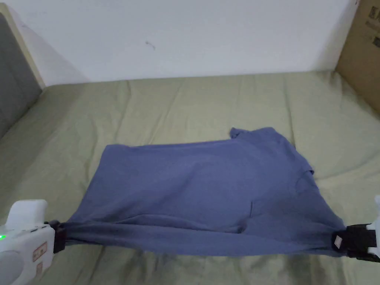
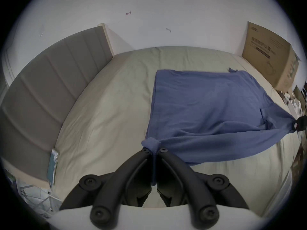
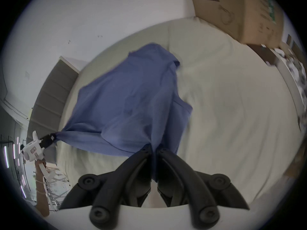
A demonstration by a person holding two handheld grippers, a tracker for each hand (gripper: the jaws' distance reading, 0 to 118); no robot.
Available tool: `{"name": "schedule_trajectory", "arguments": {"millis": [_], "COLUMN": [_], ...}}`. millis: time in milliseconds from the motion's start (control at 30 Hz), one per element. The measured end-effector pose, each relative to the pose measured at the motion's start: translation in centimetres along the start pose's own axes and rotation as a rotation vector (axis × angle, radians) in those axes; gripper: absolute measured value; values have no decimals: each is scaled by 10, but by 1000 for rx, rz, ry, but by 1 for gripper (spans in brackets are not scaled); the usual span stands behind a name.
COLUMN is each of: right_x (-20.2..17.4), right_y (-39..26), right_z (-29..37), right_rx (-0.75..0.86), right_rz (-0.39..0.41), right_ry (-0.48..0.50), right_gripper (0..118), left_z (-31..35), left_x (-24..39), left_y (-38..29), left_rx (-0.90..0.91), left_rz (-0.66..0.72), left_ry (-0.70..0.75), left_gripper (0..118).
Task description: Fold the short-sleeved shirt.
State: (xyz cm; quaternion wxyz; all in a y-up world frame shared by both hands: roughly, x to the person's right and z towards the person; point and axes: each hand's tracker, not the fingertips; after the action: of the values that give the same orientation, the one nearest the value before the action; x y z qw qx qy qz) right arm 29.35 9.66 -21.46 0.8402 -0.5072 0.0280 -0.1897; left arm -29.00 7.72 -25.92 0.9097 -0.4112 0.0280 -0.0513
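A blue short-sleeved shirt (image 1: 207, 185) lies across the bed, its near edge lifted and stretched taut between both grippers. My left gripper (image 1: 58, 235) is shut on the near left corner, where the cloth bunches at the jaw tips (image 2: 153, 146). My right gripper (image 1: 343, 242) is shut on the near right corner, with blue cloth pinched between its jaws (image 3: 153, 148). The far part of the shirt (image 2: 207, 97) rests flat on the sheet. A small chest pocket (image 1: 245, 217) shows near the lifted edge. From the right gripper view the left gripper (image 3: 49, 138) appears far off, pulling the shirt (image 3: 129, 104).
The bed has a pale green sheet (image 1: 185, 107) against a white wall. A grey padded headboard (image 2: 49, 87) stands on the left. A large cardboard box (image 2: 269, 54) stands at the right edge of the bed. A thin book (image 2: 53, 165) sits beside the mattress.
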Motion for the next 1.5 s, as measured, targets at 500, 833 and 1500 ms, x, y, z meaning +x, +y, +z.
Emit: {"name": "schedule_trajectory", "arguments": {"millis": [500,833,1500], "right_x": [20,-9,15], "right_y": [-176,-196,-201], "right_z": [45,83,38], "right_rx": [-8,175,103], "right_rz": [27,172,60], "right_ry": [-99,-122,-118], "right_gripper": [25,40,3], "left_z": [80,143,59], "left_x": [-13,-16,-33], "left_y": [-167,-183,-180], "left_rx": [-87,-44,-120], "left_rz": [3,198,270], "left_ry": [11,-127,-91], "left_gripper": [44,29,60]}}
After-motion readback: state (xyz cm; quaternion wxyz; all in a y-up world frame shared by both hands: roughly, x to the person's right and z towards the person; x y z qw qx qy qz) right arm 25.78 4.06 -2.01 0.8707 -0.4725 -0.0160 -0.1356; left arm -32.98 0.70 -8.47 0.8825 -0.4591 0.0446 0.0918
